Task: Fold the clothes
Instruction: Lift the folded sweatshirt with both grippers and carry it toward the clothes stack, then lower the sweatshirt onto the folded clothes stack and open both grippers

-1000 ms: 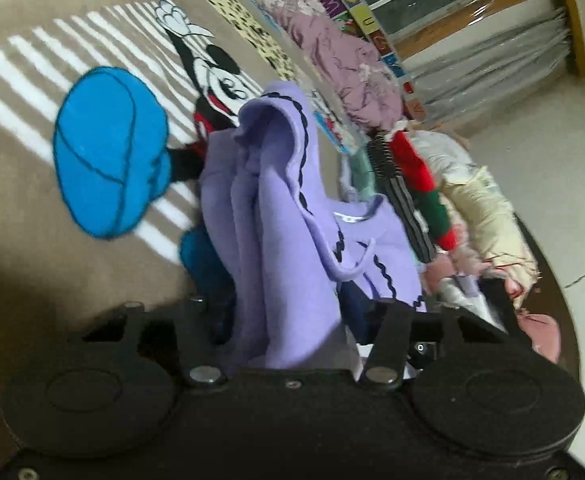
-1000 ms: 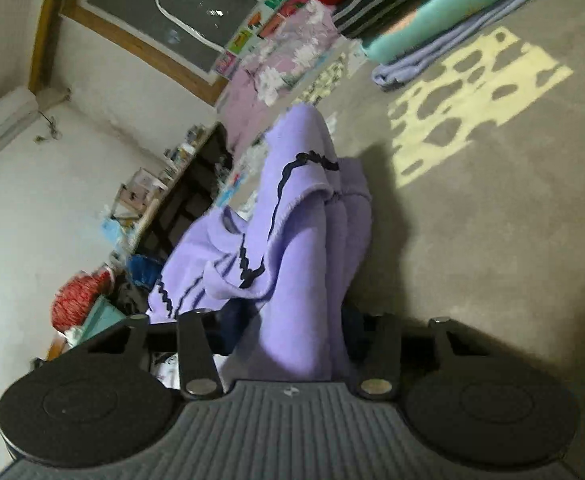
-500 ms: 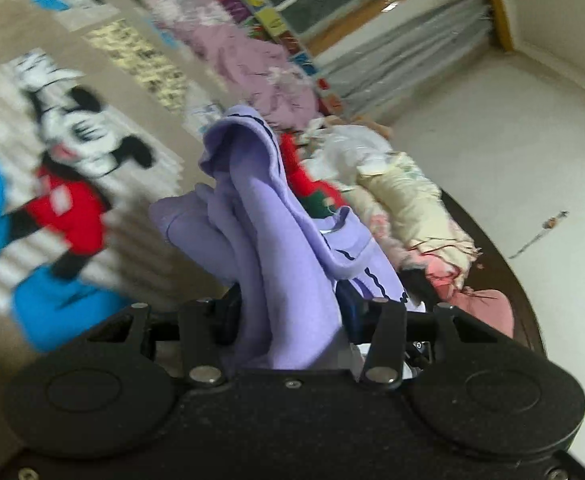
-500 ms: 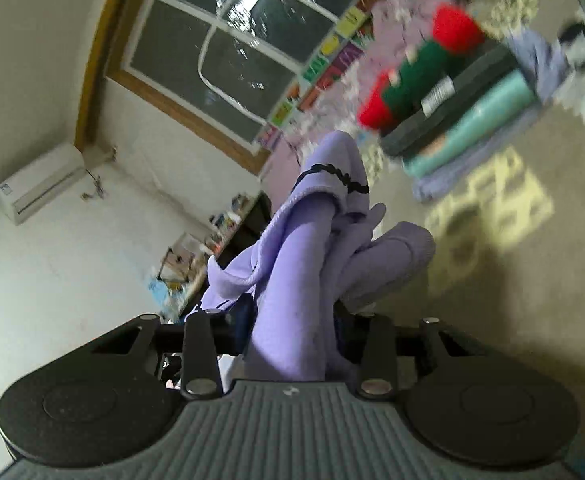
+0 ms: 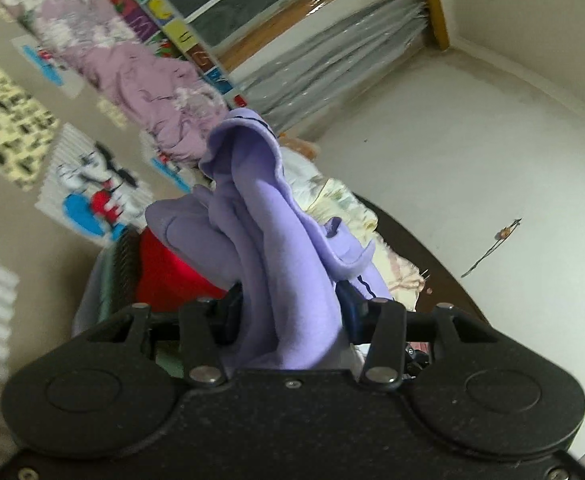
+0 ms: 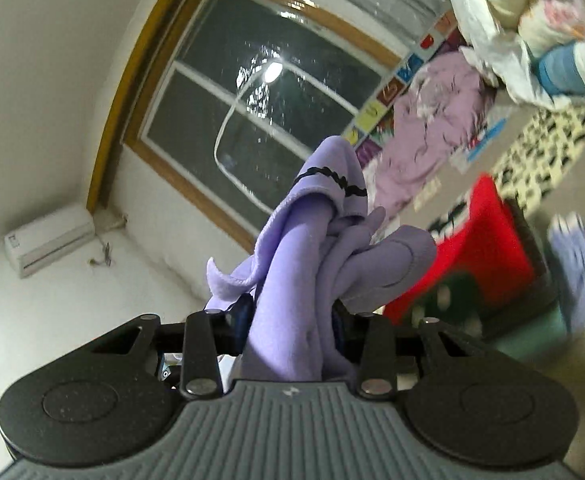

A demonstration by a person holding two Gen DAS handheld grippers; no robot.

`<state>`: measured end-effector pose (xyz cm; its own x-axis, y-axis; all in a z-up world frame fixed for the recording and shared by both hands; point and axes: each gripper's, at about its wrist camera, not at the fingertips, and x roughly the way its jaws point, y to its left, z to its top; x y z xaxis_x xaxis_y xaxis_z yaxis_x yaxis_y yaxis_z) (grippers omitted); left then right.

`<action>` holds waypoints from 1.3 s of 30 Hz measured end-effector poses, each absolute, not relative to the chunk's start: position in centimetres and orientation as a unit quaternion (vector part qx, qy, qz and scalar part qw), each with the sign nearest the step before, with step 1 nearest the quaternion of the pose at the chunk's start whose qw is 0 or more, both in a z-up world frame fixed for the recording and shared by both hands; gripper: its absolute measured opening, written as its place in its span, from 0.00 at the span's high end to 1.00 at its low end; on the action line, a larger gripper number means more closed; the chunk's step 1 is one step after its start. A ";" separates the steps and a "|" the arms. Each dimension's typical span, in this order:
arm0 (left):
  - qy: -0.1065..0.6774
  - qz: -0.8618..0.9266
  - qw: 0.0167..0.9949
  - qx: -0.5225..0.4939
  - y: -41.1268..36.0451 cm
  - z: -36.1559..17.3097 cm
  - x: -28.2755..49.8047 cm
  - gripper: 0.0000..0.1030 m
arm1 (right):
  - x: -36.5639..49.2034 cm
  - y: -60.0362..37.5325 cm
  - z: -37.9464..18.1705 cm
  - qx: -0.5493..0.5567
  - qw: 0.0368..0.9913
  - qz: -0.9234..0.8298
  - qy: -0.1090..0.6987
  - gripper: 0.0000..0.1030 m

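A lavender fleece garment [image 5: 284,248] with thin black trim is bunched up and lifted off the floor. My left gripper [image 5: 288,308] is shut on one thick fold of it, and cloth spills up and over the jaws. My right gripper [image 6: 292,312] is shut on another bunch of the same lavender garment [image 6: 304,264], whose trimmed edge stands up in front of the window. Both grippers point roughly level. The fingertips are hidden by the cloth. Just beyond and below the garment lies a stack of folded clothes with a red piece [image 5: 168,276] [image 6: 480,248] on top.
A beige carpet with a cartoon mouse print [image 5: 96,200] covers the floor. A pink floral blanket [image 5: 140,80] [image 6: 432,128] lies along the wall under a dark window [image 6: 260,92]. Unfolded cream and white clothes [image 5: 332,204] [image 6: 512,0] are piled on a dark round surface [image 5: 424,256].
Both grippers have risen with the lavender garment still clamped. The views swung from the carpet up to the wall and window, and the folded stack with the red piece came in close below.
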<state>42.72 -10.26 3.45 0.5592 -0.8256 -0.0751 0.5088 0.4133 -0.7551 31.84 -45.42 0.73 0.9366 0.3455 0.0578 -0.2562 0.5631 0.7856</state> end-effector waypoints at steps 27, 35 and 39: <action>0.321 -0.351 0.823 -0.311 -17.6 -4.5 54.3 0.30 | 44.0 -52.8 -9.7 0.446 0.889 0.017 0.102 0.44; 0.292 -0.319 0.867 -0.248 -14.5 -2.2 49.7 0.23 | 39.0 -51.4 -6.1 0.358 0.928 -0.033 0.102 0.35; 0.287 -0.303 0.881 -0.222 -13.7 -1.2 46.4 0.18 | 36.4 -49.3 -4.5 0.315 0.938 -0.049 0.137 0.27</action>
